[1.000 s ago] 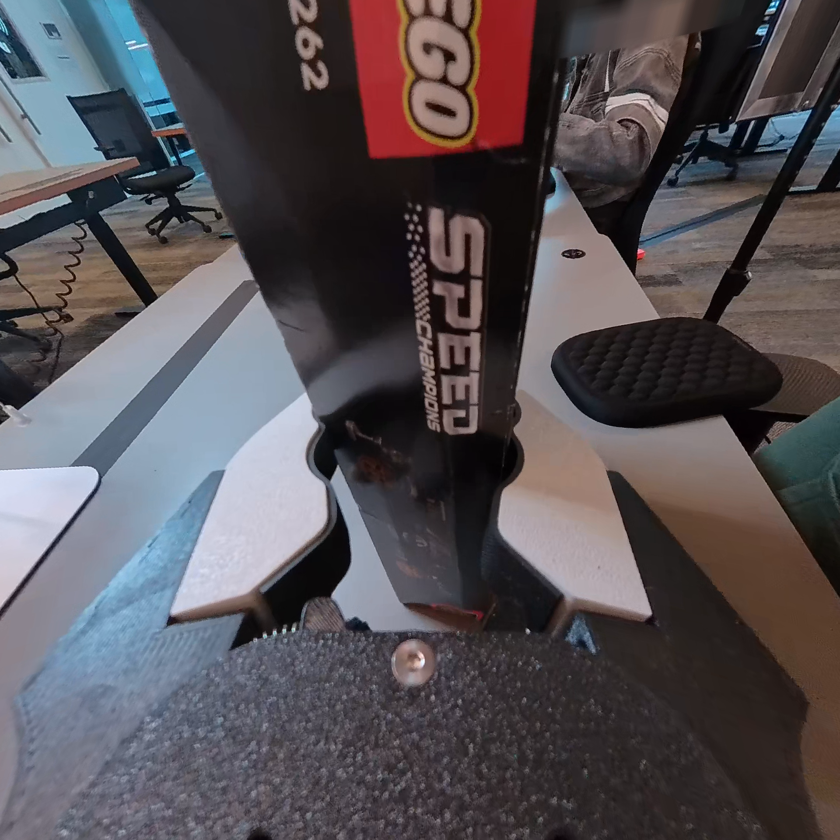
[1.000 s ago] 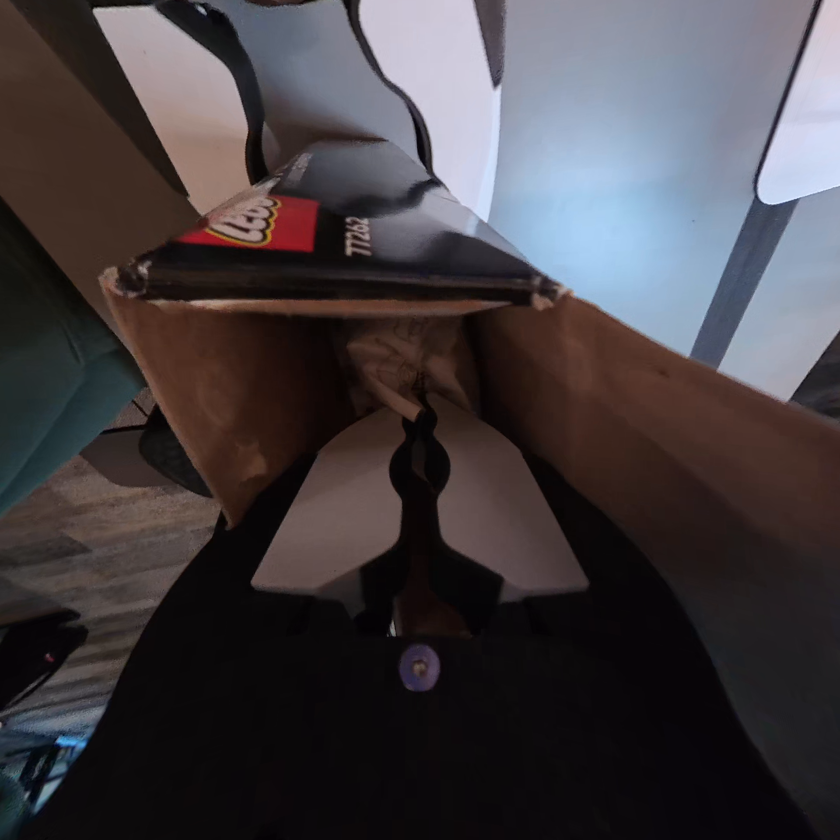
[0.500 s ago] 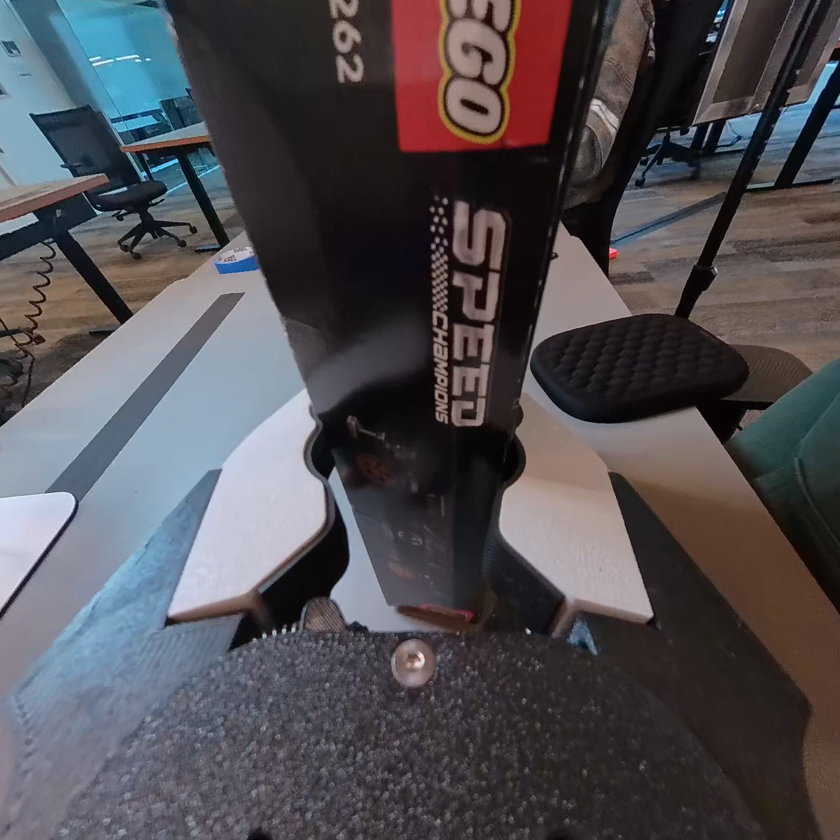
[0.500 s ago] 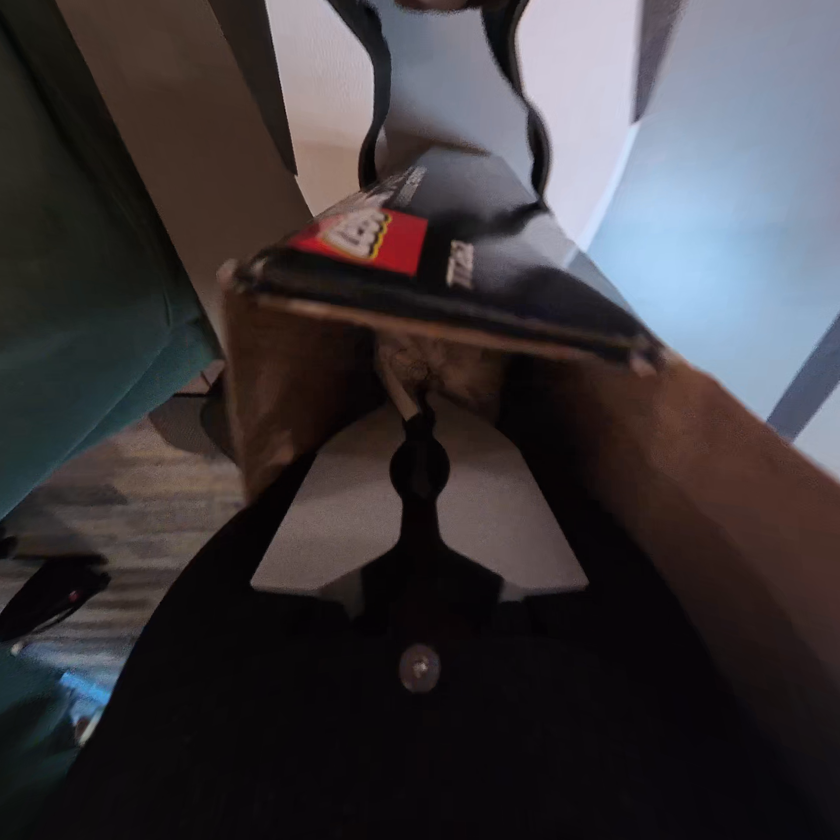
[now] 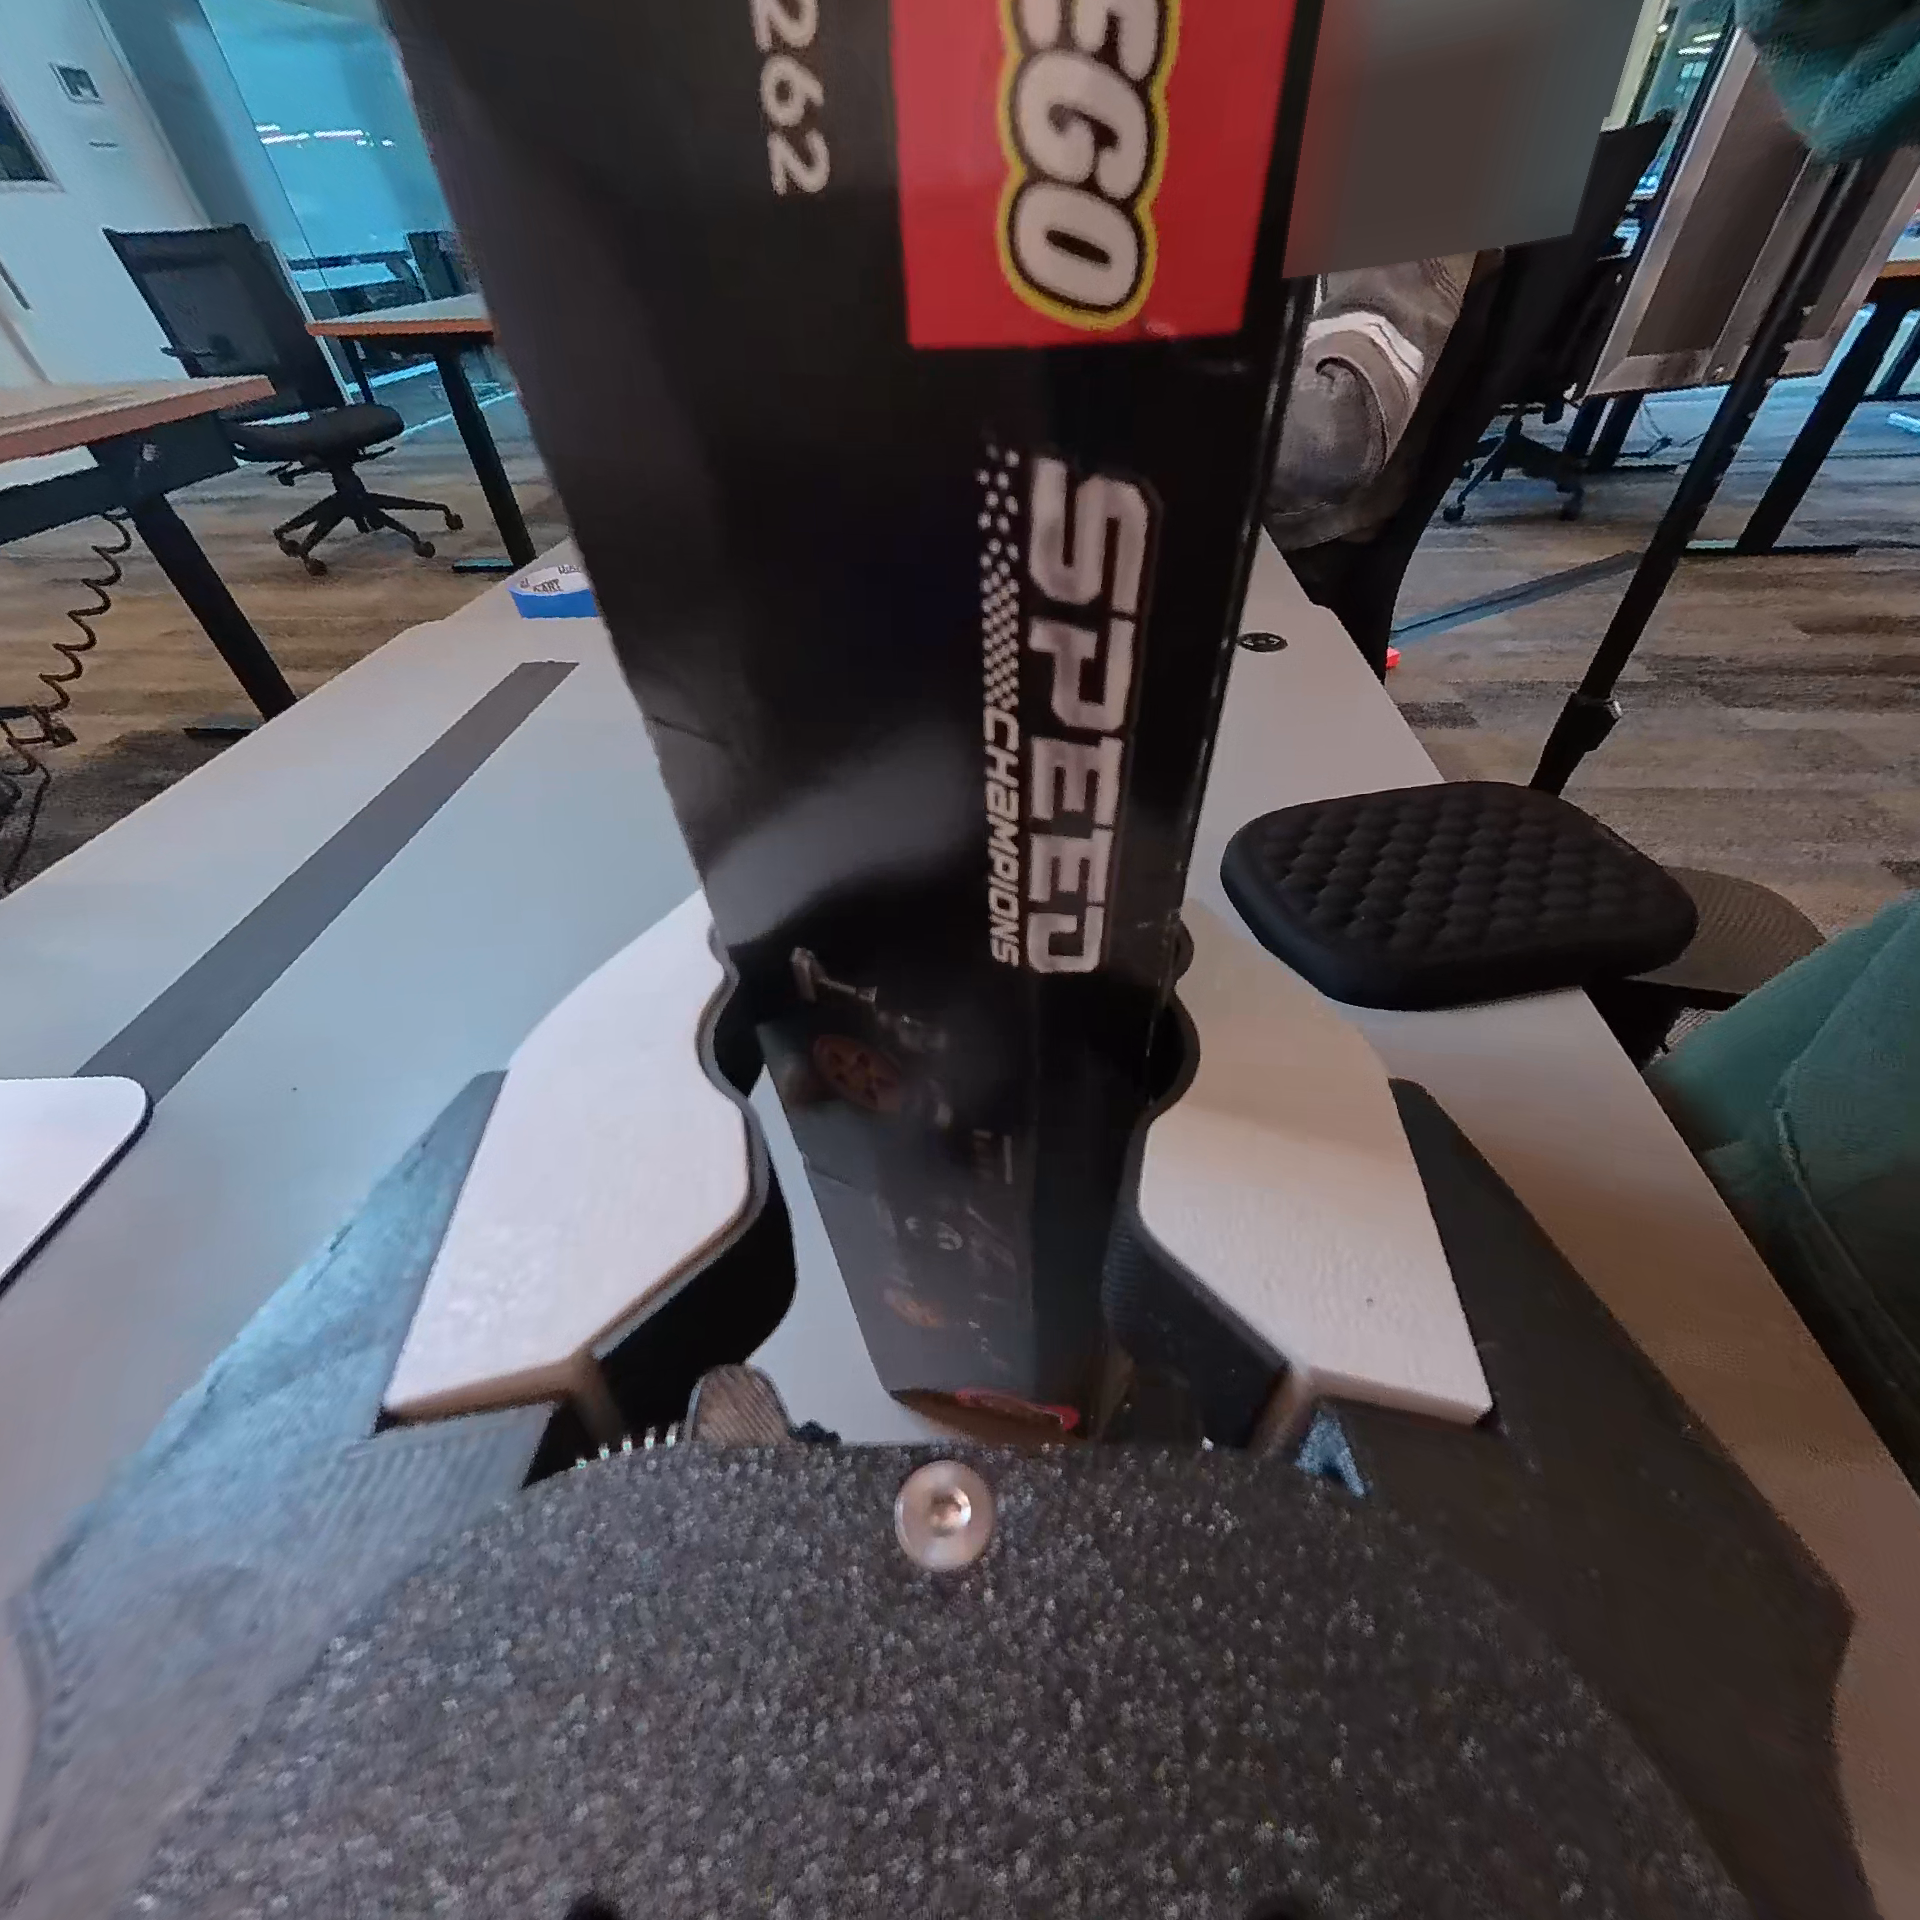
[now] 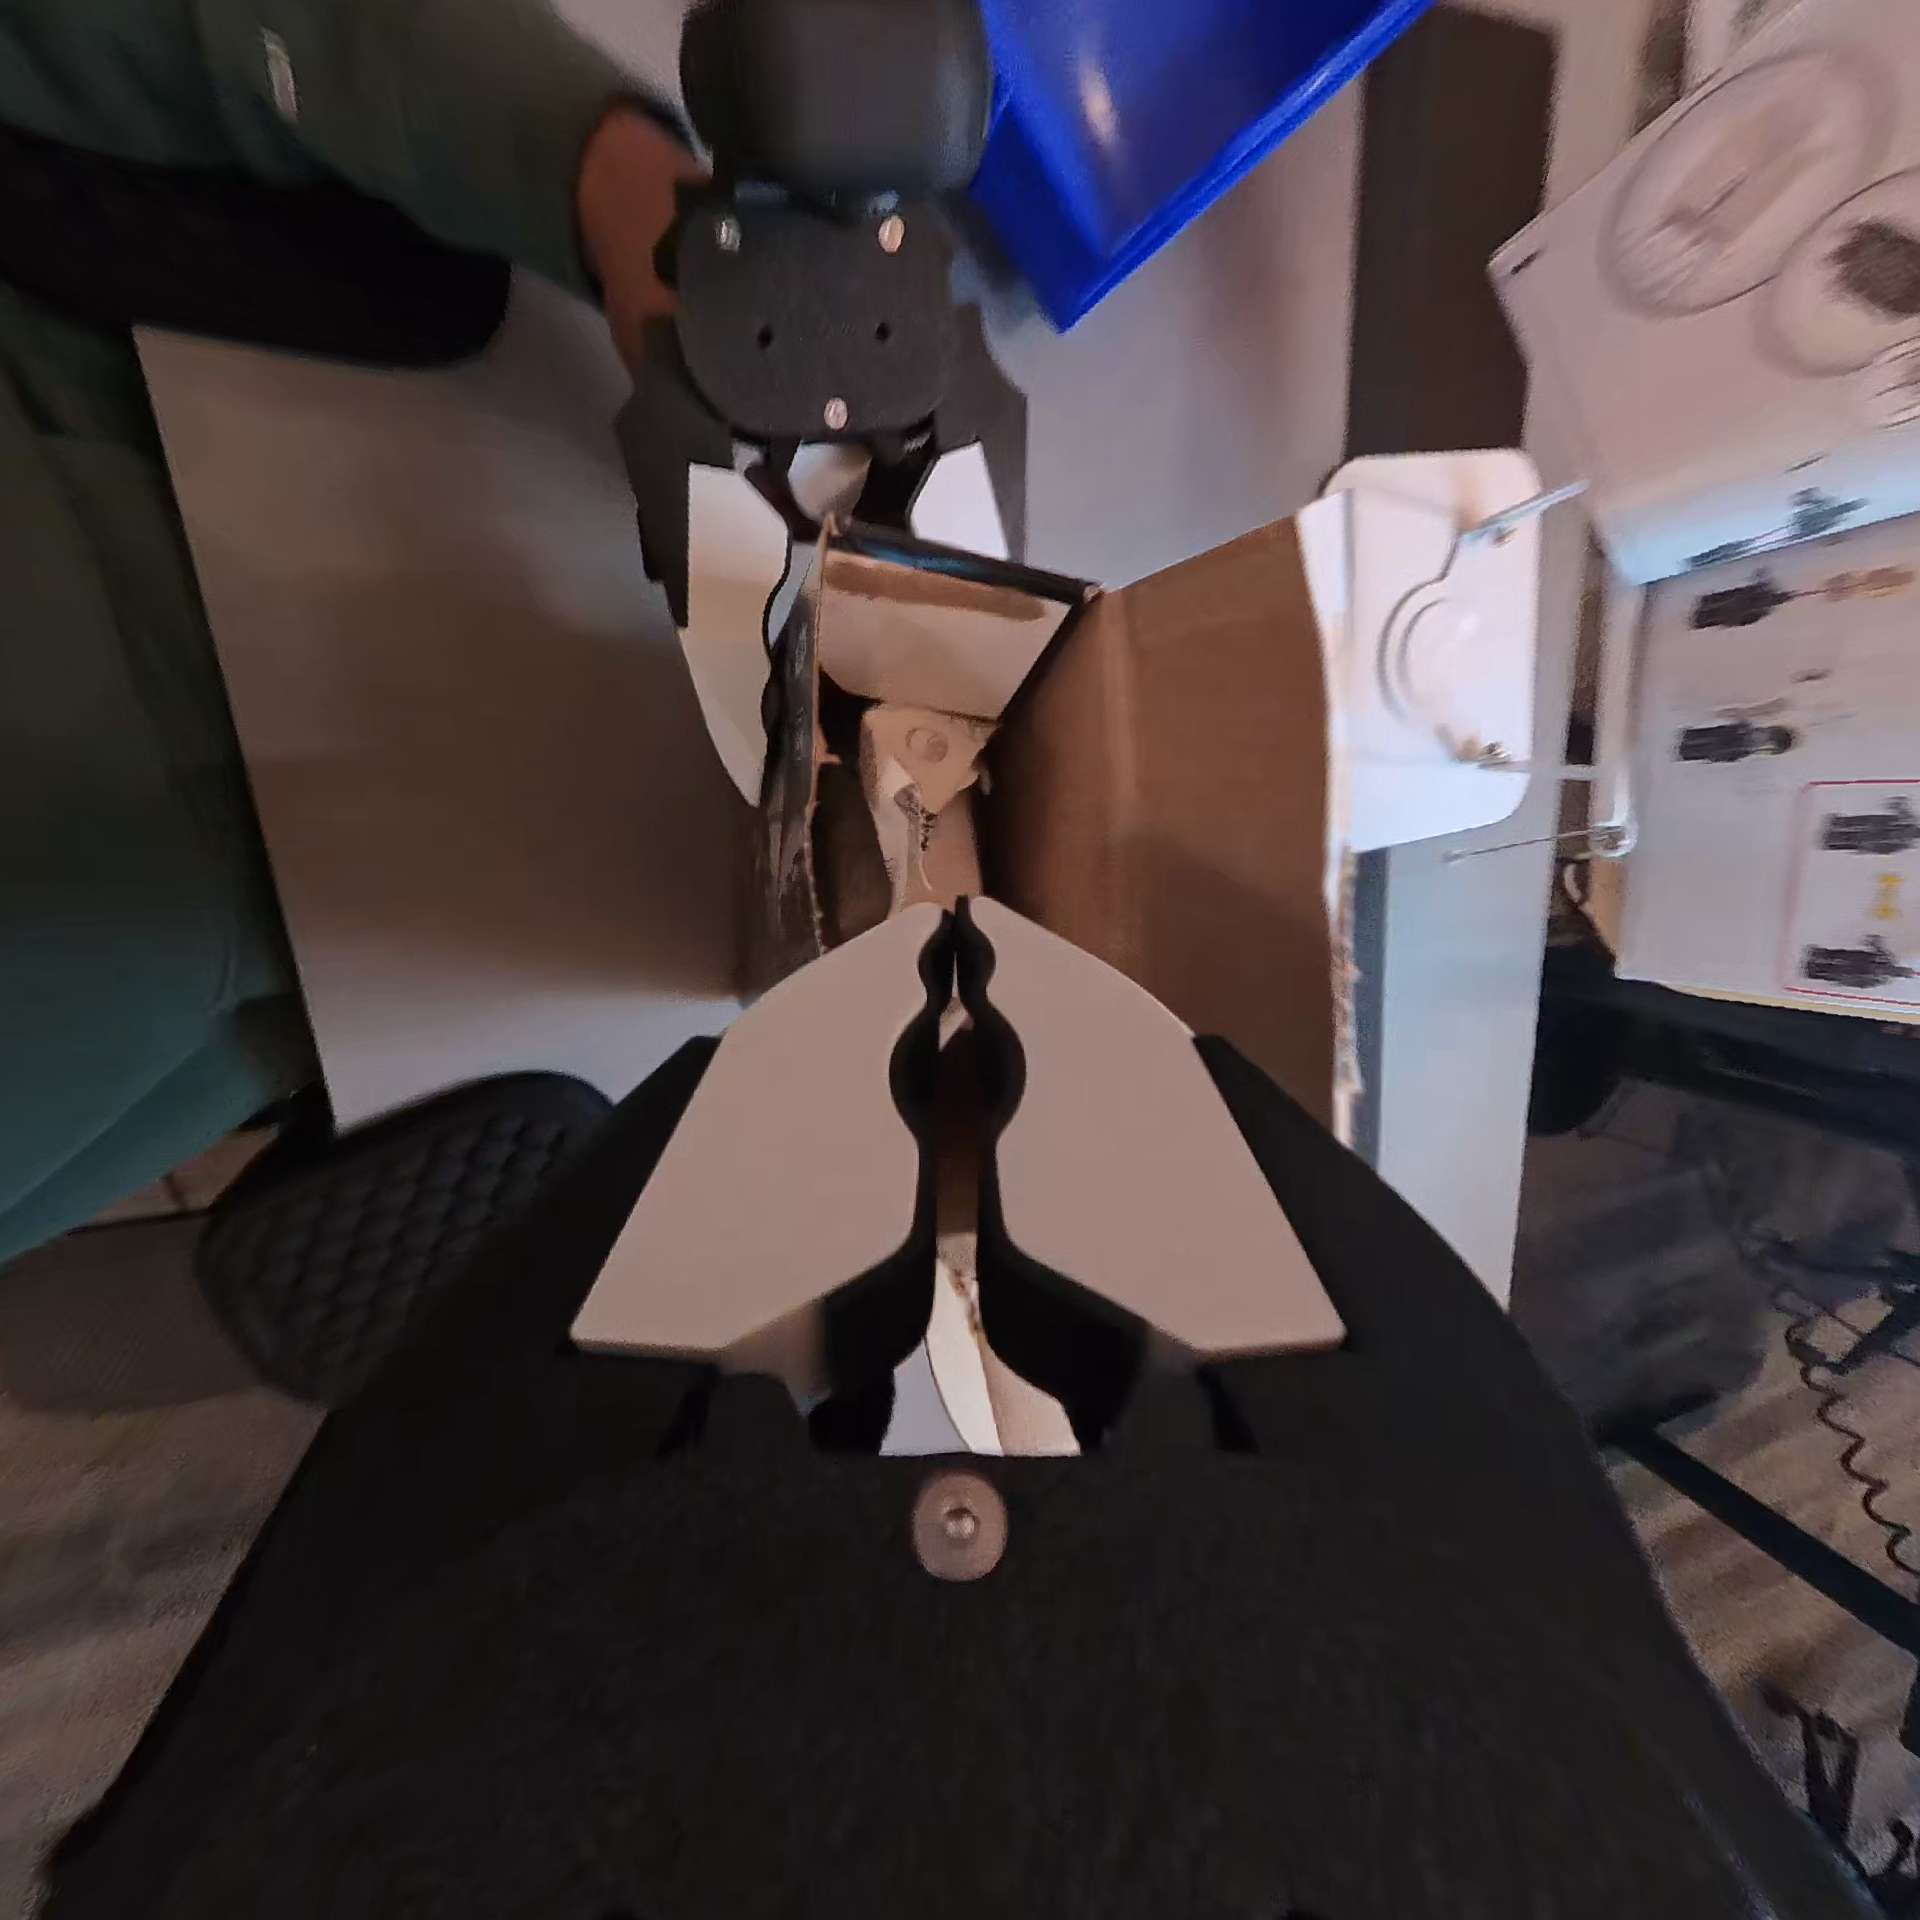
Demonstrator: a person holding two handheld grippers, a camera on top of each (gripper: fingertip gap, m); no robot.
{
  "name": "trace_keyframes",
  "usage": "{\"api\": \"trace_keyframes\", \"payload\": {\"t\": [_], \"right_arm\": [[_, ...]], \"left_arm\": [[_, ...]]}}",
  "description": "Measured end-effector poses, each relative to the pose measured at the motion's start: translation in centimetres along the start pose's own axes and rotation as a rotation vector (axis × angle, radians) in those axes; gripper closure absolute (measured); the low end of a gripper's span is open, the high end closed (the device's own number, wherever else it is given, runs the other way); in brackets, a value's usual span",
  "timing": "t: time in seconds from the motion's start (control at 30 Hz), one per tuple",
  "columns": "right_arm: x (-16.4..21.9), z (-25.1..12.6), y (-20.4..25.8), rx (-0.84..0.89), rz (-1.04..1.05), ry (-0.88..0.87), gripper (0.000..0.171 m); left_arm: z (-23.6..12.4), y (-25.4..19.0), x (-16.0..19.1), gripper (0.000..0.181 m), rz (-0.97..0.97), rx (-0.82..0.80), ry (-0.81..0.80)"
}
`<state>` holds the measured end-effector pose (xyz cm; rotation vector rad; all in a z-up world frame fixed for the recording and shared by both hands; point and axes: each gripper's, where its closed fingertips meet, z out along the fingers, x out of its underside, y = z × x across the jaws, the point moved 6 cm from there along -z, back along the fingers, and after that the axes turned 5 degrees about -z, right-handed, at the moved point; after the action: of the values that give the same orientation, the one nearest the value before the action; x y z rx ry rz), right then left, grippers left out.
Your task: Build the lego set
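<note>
The lego box [image 5: 935, 623] is a black carton with a red logo patch, and it is held up off the grey worktop [image 5: 343, 790] with its long axis running away from the left claw [image 5: 951, 997], tilted up and forward. The left claw grips the box by its lower end, one white finger pressing each side. In the right wrist view the box's other end is open, its brown flap [image 6: 1164, 790] folded out to the right, and a white paper bag [image 6: 920, 769] sits inside. The right claw [image 6: 956, 914] is at the box mouth with its fingertips almost touching, closed on the edge of that bag. Opposite it a hand [image 6: 623, 239] with a green sleeve holds the left claw. A blue bin [image 6: 1122, 135] and an instruction sheet [image 6: 1787, 727] lie on the worktop beyond.
</note>
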<state>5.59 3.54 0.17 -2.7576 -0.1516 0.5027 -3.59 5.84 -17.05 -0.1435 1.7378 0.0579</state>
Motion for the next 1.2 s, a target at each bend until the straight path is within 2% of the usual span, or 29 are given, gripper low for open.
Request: {"api": "trace_keyframes", "payload": {"t": [0.03,0.1,0.2,0.23,0.33,0.4,0.5,0.57,0.67,0.7,0.77,0.87,0.9,1.07,1.2], "right_arm": [[-0.1,-0.7,0.0,0.034,0.003,-0.039,0.171],[-0.4,-2.1,0.2,0.106,0.014,-0.17,0.168],[-0.3,-4.3,1.2,0.221,0.044,-0.415,0.149],[0.0,-4.9,1.6,0.268,0.066,-0.498,0.147],[1.9,-5.6,3.5,0.346,0.137,-0.687,0.127],[3.7,-5.4,4.9,0.41,0.187,-0.779,0.119],[6.6,-4.6,7.0,0.552,0.228,-0.872,0.126],[8.4,-4.0,8.4,0.624,0.268,-0.91,0.131],[10.9,-2.2,10.3,0.689,0.337,-0.901,0.137],[11.7,-1.4,10.9,0.709,0.36,-0.894,0.144],[13.1,0.2,11.9,0.713,0.411,-0.873,0.156],[14.9,2.8,13.0,0.705,0.493,-0.842,0.171],[15.3,3.5,13.3,0.702,0.513,-0.831,0.171],[15.9,5.5,14.5,0.69,0.521,-0.78,0.171],[16.0,6.1,14.8,0.66,0.502,-0.738,0.168]], "left_arm": [[-0.1,0.0,0.0,0.108,-0.001,0.003,0.0],[-0.4,0.2,-0.2,0.107,0.0,-0.003,-0.003],[-2.2,0.7,-1.8,0.104,-0.029,-0.016,-0.081],[-3.0,0.9,-2.3,0.104,-0.029,-0.036,-0.092],[-6.1,1.1,-4.1,0.109,-0.01,-0.105,-0.133],[-8.8,1.0,-5.5,0.129,0.02,-0.187,-0.142],[-14.3,1.5,-7.4,0.176,0.1,-0.402,-0.135],[-18.2,2.4,-8.3,0.181,0.103,-0.525,-0.103],[-23.8,4.5,-8.4,0.181,0.087,-0.687,0.035],[-25.5,5.3,-8.1,0.181,0.068,-0.724,0.107],[-28.8,7.2,-7.1,0.181,0.02,-0.783,0.284],[-32.3,9.6,-4.3,0.179,-0.05,-0.773,0.584],[-32.8,10.2,-3.3,0.166,-0.042,-0.741,0.673],[-33.7,12.4,0.3,0.15,0.2,-0.659,1.082],[-33.2,13.8,2.1,0.136,0.3,-0.568,1.35]]}}
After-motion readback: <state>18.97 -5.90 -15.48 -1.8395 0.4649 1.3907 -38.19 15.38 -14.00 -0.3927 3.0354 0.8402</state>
